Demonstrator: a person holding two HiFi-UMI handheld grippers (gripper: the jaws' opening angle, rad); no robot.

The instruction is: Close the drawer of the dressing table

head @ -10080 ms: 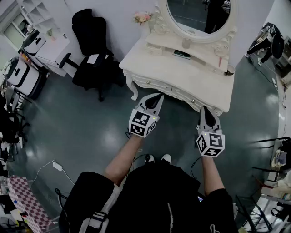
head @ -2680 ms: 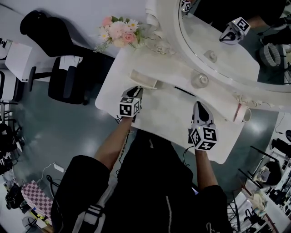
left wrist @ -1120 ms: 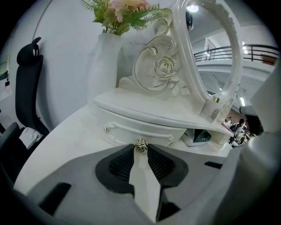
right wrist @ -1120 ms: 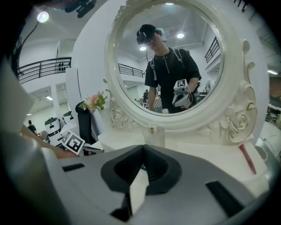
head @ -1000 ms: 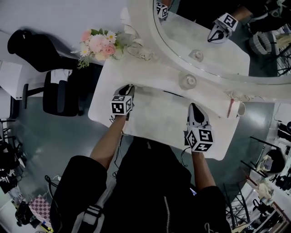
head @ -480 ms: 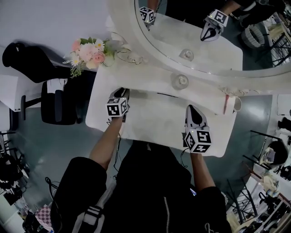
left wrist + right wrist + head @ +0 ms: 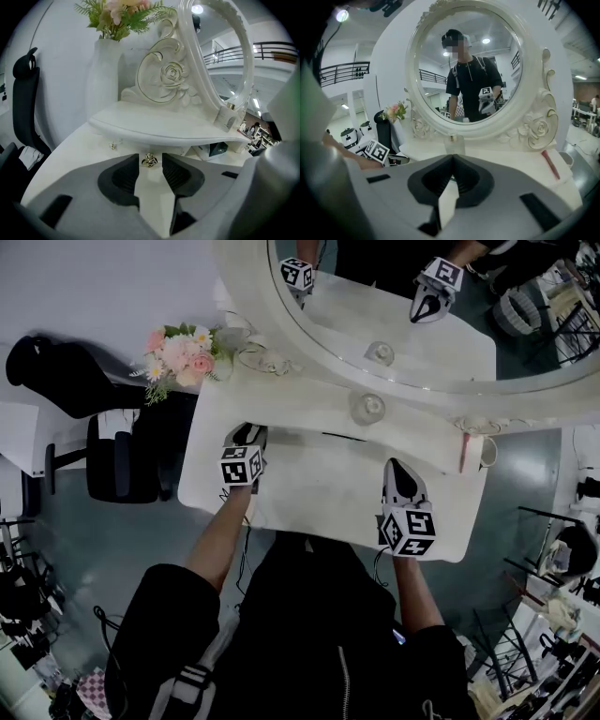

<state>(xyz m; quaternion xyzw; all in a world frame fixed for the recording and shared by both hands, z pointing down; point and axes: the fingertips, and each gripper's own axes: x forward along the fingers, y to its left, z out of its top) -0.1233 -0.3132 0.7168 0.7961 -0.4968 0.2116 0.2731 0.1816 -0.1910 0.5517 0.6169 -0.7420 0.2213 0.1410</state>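
The white dressing table [image 7: 309, 498] has a raised shelf [image 7: 164, 129] with a small drawer tucked beneath it. The drawer's gold knob [image 7: 149, 161] sits just past my left gripper's tips. My left gripper [image 7: 150, 158] is at the shelf's left end [image 7: 246, 432]; its jaws are opening, and the pads stand apart on either side of the knob without pressing it. My right gripper [image 7: 397, 468] hovers over the right of the tabletop, its jaws shut [image 7: 452, 159] on nothing, pointing at the mirror.
A white vase of pink flowers [image 7: 183, 348] stands at the back left corner. The oval mirror [image 7: 394, 296] rises behind the shelf. A glass bottle [image 7: 367, 409] and a red stick [image 7: 466, 451] rest on the shelf. A black office chair [image 7: 103, 451] stands at the left.
The small drawer that stuck out from under the shelf earlier now sits pushed in. Over the last second both grippers have stayed about where they were.
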